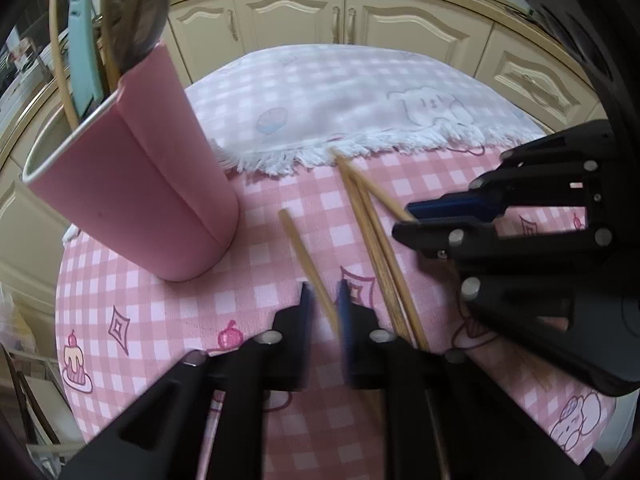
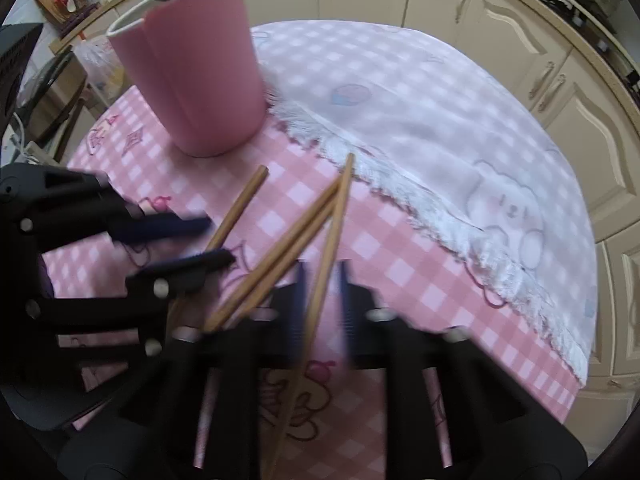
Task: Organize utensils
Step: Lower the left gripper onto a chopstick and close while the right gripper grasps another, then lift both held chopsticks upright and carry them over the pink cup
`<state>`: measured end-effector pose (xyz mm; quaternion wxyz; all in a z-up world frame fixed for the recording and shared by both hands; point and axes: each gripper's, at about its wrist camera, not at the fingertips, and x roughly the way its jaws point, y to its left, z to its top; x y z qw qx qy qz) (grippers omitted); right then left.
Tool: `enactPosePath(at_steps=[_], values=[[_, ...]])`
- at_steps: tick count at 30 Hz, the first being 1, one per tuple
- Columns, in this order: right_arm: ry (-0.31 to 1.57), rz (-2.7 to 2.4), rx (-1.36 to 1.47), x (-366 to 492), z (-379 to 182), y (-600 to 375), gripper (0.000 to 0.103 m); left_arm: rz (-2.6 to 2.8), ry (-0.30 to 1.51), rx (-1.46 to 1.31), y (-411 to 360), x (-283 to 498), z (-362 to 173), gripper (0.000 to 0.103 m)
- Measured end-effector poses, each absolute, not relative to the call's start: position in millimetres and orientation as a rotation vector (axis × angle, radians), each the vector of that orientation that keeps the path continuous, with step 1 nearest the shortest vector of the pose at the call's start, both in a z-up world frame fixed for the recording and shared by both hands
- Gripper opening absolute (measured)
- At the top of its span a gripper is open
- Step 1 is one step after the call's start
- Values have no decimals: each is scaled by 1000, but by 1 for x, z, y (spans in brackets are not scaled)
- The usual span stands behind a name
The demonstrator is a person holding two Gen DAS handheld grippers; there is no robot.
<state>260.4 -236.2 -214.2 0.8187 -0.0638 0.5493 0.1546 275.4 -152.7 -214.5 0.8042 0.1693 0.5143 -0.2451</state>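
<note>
left gripper [image 1: 322, 300] clenched on lone chopstick [image 1: 304, 258], lower centre; right gripper [image 2: 322, 280] clenched on another chopstick [image 2: 332, 240]. pink holder [image 1: 160, 184] upper left part-filled; four chopsticks left.

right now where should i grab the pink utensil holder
Likely the pink holder by its rim wall, from above, one finger inside, at the near end: it stands upright, its body looks too wide for the jaws, and the utensils crowd the far end.

- Left gripper [image 1: 322, 300]: matte black plastic linkage arms, dark blue finger pads, round silver pivot pins (motion-blurred at the tips).
- Right gripper [image 2: 322, 284]: same black frame, blue pads, silver pins.
</note>
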Motion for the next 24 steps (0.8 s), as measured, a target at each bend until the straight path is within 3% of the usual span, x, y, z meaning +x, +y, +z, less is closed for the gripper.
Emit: enactPosePath(at_steps=[11,24], values=[[1030,318,105,239,-190,-277,6,-534,963,251,-124,258,-180,5],[712,336,302,207,-124,-307,6,-481,617,-38,-63,234,-109,5]])
